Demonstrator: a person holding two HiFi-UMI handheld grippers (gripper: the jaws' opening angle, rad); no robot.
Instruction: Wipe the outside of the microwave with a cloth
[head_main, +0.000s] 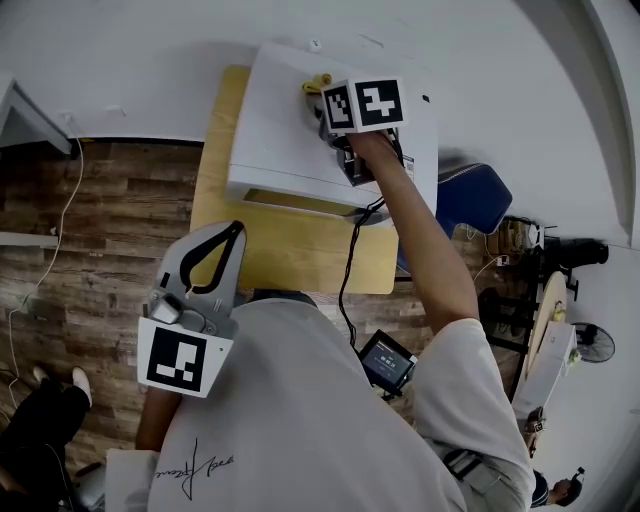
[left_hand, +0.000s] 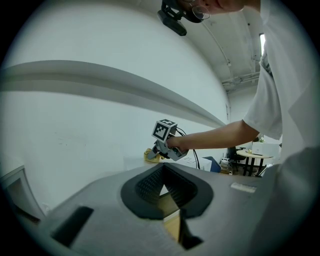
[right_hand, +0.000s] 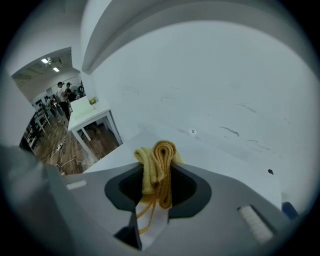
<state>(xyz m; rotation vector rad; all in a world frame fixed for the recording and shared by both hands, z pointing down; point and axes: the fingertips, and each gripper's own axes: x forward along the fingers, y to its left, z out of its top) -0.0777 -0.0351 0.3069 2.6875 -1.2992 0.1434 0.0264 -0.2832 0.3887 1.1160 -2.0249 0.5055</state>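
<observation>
The cloth (head_main: 318, 82), yellow and bunched, sits on top of the microwave (head_main: 290, 130) near its back edge, by the wall. The right gripper (head_main: 323, 97) is clamped on it. The right gripper view shows this best: both jaws press a folded wad of cloth (right_hand: 157, 170), with loose threads hanging down between them and the white microwave top (right_hand: 215, 150) just past it. In the head view the marker cube and hand cover most of that grip, and only a yellow corner shows.

The microwave stands on a wooden table (head_main: 300, 250) against a white wall. A black cable (head_main: 350, 270) runs from the right gripper back along the arm.

The left gripper (head_main: 238, 228) is held low, close to the person's body and well apart from the microwave. Its jaws meet at the tips with nothing between them. Its own view looks past the closed tips (left_hand: 162, 170) at the right gripper (left_hand: 152, 156) from the side, with cloth under it.

Only the head view shows the blue chair (head_main: 470, 195) beside the table. Only the right gripper view shows a white desk (right_hand: 90, 112) and people far off.
</observation>
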